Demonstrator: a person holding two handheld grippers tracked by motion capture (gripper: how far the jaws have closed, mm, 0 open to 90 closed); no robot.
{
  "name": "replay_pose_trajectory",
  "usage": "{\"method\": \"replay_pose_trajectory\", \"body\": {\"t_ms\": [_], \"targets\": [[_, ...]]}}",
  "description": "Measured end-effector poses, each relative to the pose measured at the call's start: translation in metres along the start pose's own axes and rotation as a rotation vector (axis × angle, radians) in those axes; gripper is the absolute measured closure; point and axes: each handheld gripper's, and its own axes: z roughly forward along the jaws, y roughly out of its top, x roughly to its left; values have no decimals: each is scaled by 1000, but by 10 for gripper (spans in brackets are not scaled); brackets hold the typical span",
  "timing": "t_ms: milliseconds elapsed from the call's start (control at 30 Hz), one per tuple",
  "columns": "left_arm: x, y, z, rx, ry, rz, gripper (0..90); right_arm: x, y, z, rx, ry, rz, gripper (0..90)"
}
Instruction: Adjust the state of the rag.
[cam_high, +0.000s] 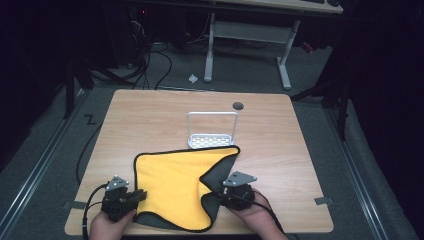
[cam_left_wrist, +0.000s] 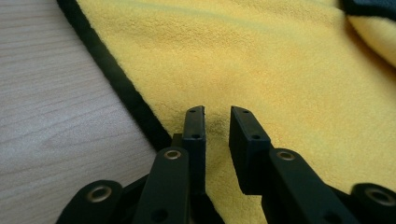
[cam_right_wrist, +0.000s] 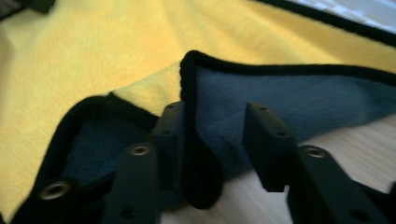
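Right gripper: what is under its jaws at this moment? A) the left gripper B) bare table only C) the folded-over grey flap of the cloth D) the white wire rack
C: the right gripper has its jaws apart over the grey underside of the cloth, turned over onto the yellow face.

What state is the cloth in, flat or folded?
Partly folded. The cloth lies mostly spread, yellow side up, on the table, but its right corner is turned over, showing the dark grey underside by the right hand-held gripper.
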Motion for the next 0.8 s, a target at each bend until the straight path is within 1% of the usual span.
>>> {"method": "replay_pose_trajectory", "body": {"t_ms": [33, 67, 100, 167, 200, 233, 267, 333, 400, 433, 533, 567, 633, 700, 767, 800], "targets": [[0, 0, 0, 0, 1, 1, 762, 2, -2, 4, 21, 9, -6, 690], [0, 0, 0, 1, 1, 3, 761, 3, -4, 7, 35, 13, -19, 750], [0, 0, 0, 1, -2, 4, 761, 3, -7, 10, 54, 11, -31, 783], [1, 0, 0, 2, -6, 3, 760, 2, -11, 9, 48, 16, -17, 810], [1, 0, 0, 4, -7, 4, 760, 3, -12, 8, 53, 12, -15, 868], [1, 1, 0, 4, -8, 4, 760, 4, -13, 8, 50, -9, -36, 875], [1, 1, 0, 4, -9, 3, 760, 6, -14, 7, 46, -17, -48, 882], [1, 1, 0, 5, -8, 4, 758, 8, -14, 0, 34, -46, -63, 885], [0, 1, 0, 7, -2, 7, 754, 6, -15, -12, 20, -76, -67, 885], [0, 1, 0, 8, -1, 8, 754, 2, -19, -20, 18, -94, -59, 885], [0, 2, 1, 11, -2, 9, 753, -13, -40, -49, 25, -158, -12, 879], [0, 2, 1, 11, -2, 10, 753, -19, -50, -60, 30, -179, 6, 865], [-1, 4, 2, 12, 0, 12, 752, -30, -68, -80, 29, -197, 50, 773], [-1, 5, 3, 12, 2, 11, 749, -38, -79, -98, 27, -233, 89, 737], [-2, 6, 4, 13, 8, 13, 748, -43, -81, -109, -1, -251, 114, 712], [-3, 6, 5, 12, 12, 18, 747, -44, -77, -110, -15, -255, 114, 707]]}}
